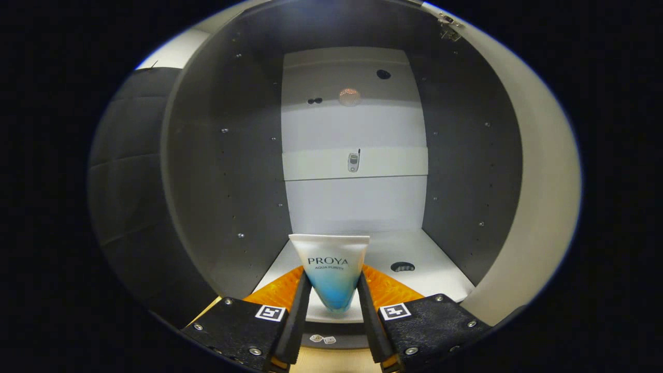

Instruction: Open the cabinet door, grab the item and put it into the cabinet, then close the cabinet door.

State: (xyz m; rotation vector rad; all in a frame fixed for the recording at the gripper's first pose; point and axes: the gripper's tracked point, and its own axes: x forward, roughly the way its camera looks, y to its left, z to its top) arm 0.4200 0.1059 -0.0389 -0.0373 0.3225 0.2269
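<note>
Gripper [334, 298] grasps a tube [331, 272], its 2 fingers [298, 316] pressing the tube's lower sides, crimped end up. Tube sits at the mouth of the cabinet [217, 171], over the bottom shelf [435, 269]. Door [538, 197] stands open at right; 1 small phone [353, 162] on the middle shelf.

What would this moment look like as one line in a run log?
gripper: shut on tube | tube: upright between fingers | cabinet: door open | step: placing tube on bottom shelf

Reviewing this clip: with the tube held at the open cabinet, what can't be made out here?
- Tube: its lower end sits behind the gripper fingers pressing it, gripper view.
- Small phone-like object on the shelf: too small to identify.
- Cabinet door: handle cut off at the edge.
</note>
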